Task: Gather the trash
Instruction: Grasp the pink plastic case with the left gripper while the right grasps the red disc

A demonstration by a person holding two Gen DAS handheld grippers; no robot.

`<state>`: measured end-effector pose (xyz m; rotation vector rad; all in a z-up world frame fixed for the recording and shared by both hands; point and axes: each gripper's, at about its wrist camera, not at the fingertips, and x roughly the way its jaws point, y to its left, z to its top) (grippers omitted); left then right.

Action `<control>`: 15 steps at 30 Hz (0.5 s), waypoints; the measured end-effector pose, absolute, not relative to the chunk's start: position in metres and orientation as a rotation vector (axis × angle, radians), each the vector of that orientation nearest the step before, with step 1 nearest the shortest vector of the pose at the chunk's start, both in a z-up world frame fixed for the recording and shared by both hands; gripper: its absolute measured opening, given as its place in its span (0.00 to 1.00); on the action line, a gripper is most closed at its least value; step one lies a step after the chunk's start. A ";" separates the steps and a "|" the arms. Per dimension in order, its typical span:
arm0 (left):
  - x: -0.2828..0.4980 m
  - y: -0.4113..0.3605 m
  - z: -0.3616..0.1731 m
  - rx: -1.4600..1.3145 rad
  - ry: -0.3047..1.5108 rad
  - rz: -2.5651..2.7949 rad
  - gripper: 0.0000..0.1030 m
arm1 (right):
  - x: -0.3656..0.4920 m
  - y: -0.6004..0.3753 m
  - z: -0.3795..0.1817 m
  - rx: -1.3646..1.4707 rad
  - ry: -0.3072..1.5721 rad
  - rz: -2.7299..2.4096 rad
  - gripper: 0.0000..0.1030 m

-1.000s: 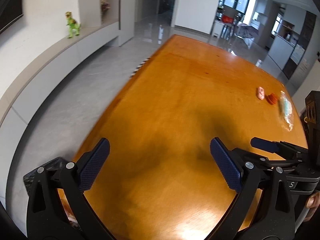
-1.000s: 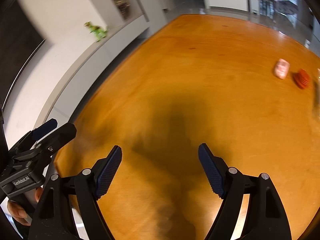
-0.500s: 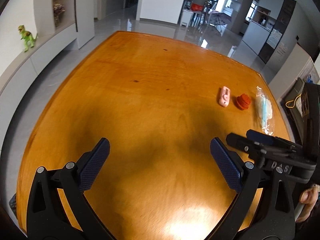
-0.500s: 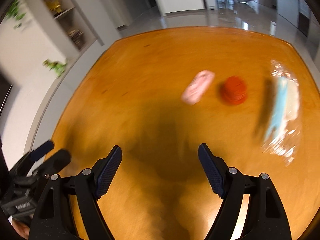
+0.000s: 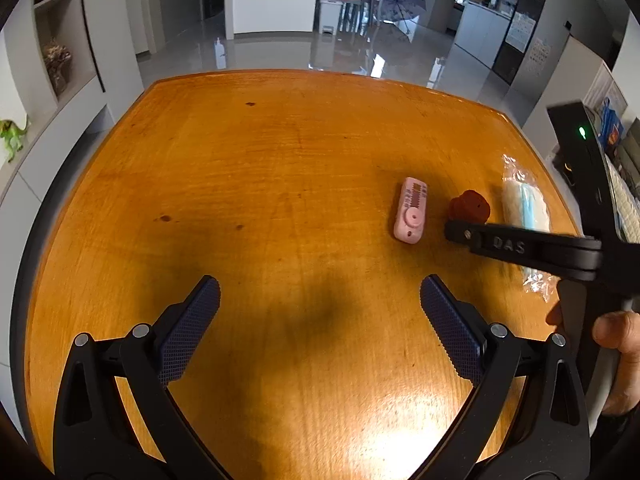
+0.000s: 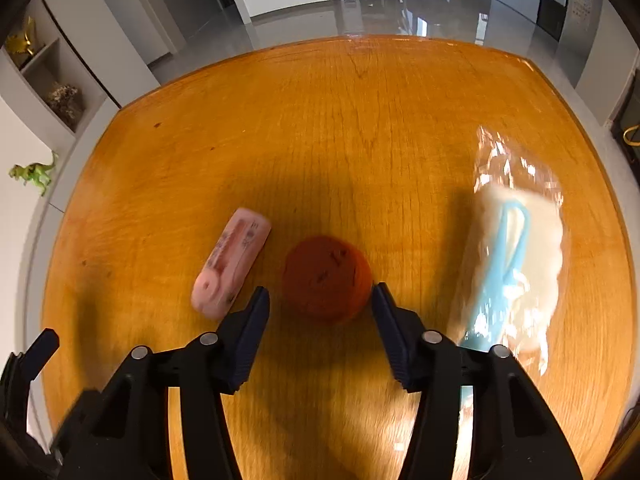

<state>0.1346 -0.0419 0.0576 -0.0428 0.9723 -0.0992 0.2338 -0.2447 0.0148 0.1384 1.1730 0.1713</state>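
Three items lie on the orange wooden table (image 5: 260, 184): a pink oblong packet (image 6: 230, 262), a round red-orange lump (image 6: 326, 278) and a clear plastic bag holding a blue and white mask (image 6: 516, 252). My right gripper (image 6: 320, 304) is open, its fingers on either side of the red lump, close but apart from it. In the left wrist view the packet (image 5: 411, 210), the lump (image 5: 468, 206) and the bag (image 5: 524, 204) lie at the right, with the right gripper's finger across them. My left gripper (image 5: 320, 300) is open and empty above bare table.
The table edge curves round on the left and far side, with grey floor (image 5: 280, 52) beyond. A green toy dinosaur (image 5: 12, 138) stands on a ledge at the left. Shelves and boxes (image 5: 612, 136) stand at the right of the table.
Both grippers have swung right and forward toward the three items. The right gripper has narrowed and now brackets the red lump. The left gripper stays wide open.
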 end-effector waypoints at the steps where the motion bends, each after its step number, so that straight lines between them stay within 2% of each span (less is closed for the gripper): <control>1: 0.136 -0.044 0.057 -0.030 0.972 -0.103 0.94 | 0.236 -0.245 0.015 0.130 1.169 0.173 0.45; 7: 0.160 -0.071 0.049 0.041 0.992 -0.140 0.94 | 0.229 -0.257 0.032 0.173 1.121 0.180 0.45; 11: 0.179 -0.089 0.040 0.058 1.023 -0.174 0.90 | 0.223 -0.269 0.047 0.193 1.103 0.170 0.45; 13: 0.189 -0.097 0.034 0.052 1.054 -0.214 0.83 | 0.220 -0.277 0.052 0.212 1.102 0.178 0.45; 14: 0.194 -0.101 0.030 0.047 1.075 -0.234 0.76 | 0.218 -0.281 0.053 0.220 1.100 0.181 0.45; 15: 0.199 -0.103 0.027 0.041 1.093 -0.246 0.64 | 0.216 -0.284 0.055 0.225 1.097 0.182 0.45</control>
